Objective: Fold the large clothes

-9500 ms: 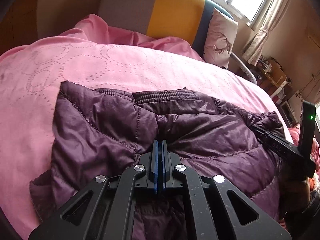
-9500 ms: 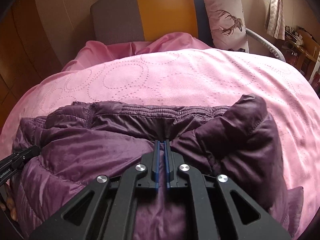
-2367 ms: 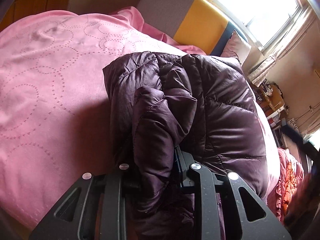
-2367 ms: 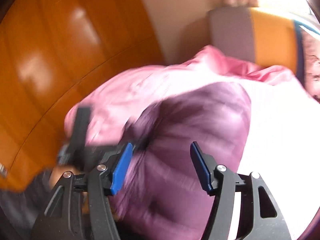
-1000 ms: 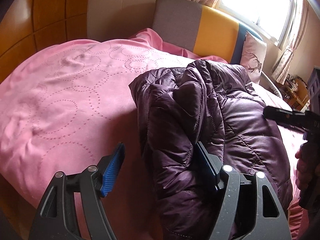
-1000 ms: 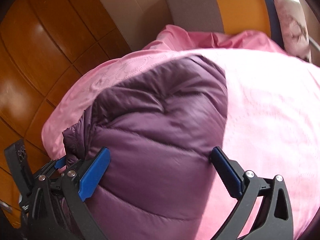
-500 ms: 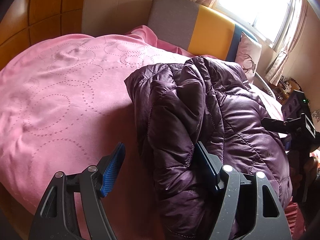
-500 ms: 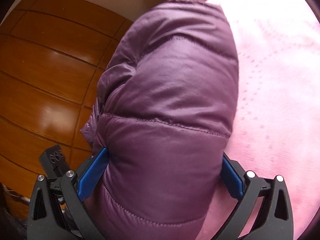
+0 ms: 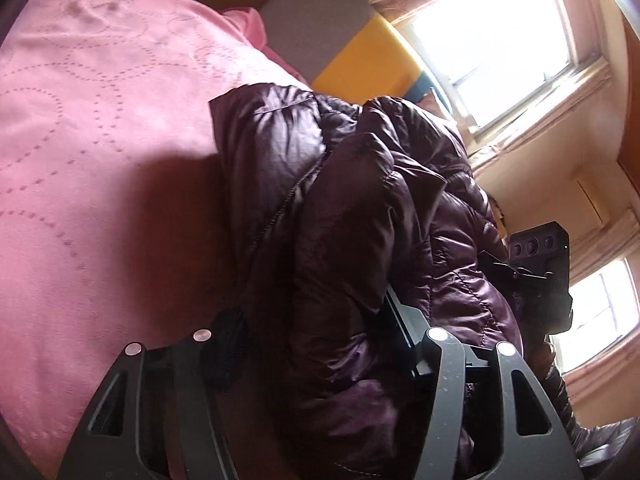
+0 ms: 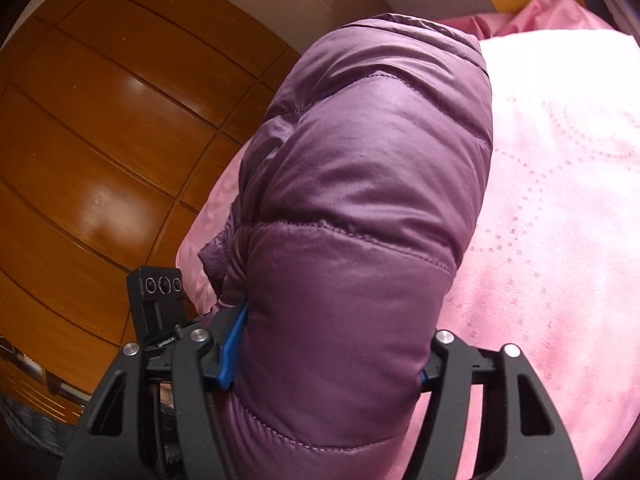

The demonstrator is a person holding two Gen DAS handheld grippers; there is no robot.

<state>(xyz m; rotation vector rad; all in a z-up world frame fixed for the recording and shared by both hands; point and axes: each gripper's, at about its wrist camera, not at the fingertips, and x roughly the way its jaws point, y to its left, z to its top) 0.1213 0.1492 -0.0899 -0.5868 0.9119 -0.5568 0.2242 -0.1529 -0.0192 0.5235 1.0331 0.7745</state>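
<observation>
A folded purple puffer jacket (image 9: 360,208) lies in a thick bundle on the pink bedspread (image 9: 92,128). My left gripper (image 9: 312,328) straddles the bundle's near left end, jaws closed in on the thick fabric; its fingertips are hidden in it. In the right wrist view the jacket (image 10: 360,184) fills the middle. My right gripper (image 10: 328,356) clasps the bundle's other end, blue pads (image 10: 232,344) pressed against both sides. The right gripper's body shows at the right of the left wrist view (image 9: 540,268).
A grey and yellow headboard (image 9: 352,48) stands at the far end of the bed, with bright windows (image 9: 500,36) behind it. A wooden panelled wall (image 10: 100,152) runs along the bed's left side. The other gripper's camera block (image 10: 160,304) sits close by.
Both grippers have moved in onto the jacket bundle and their jaws have narrowed on it. The left one was wide open beside the bundle half a second ago.
</observation>
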